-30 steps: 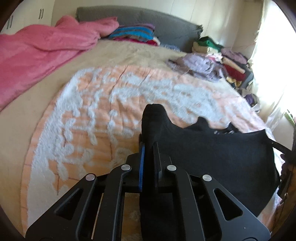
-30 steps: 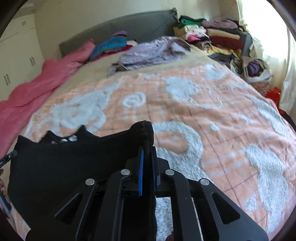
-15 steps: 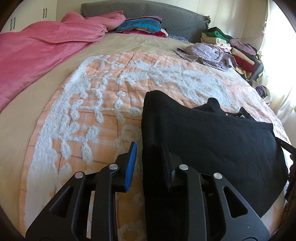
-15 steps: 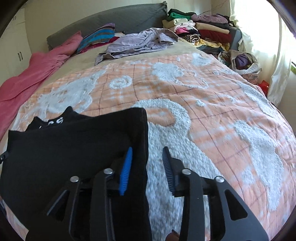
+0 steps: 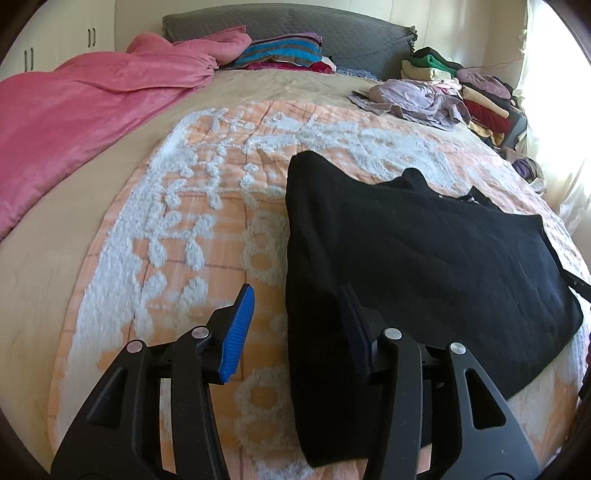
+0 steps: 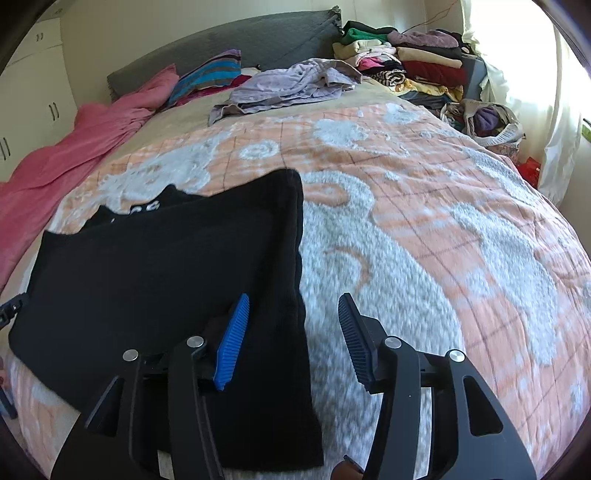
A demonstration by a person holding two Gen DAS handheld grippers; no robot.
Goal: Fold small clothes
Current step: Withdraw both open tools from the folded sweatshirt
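A black garment [image 5: 424,258] lies spread flat on the orange and white bedspread [image 5: 207,229], its collar toward the headboard. My left gripper [image 5: 295,332] hovers over its left edge with jaws opening; the cloth's edge lies below the gap, and the pads do not press it. In the right wrist view the same garment [image 6: 159,266] fills the lower left, white lettering showing at its collar. My right gripper [image 6: 291,336] stands over its right edge, jaws opening, with the edge beneath the gap and free of the pads.
A pink blanket [image 5: 74,122] covers the bed's left side. Striped folded clothes [image 5: 284,51] rest by the grey headboard [image 5: 332,33]. A crumpled lilac garment [image 6: 291,85] lies at the far right, with stacked clothes [image 6: 413,59] and a basket [image 6: 484,122] beside the bed.
Both grippers were shut on raised corners of the black garment. They let go, their jaws spread, and they drew back toward the near edge. The garment now lies flat.
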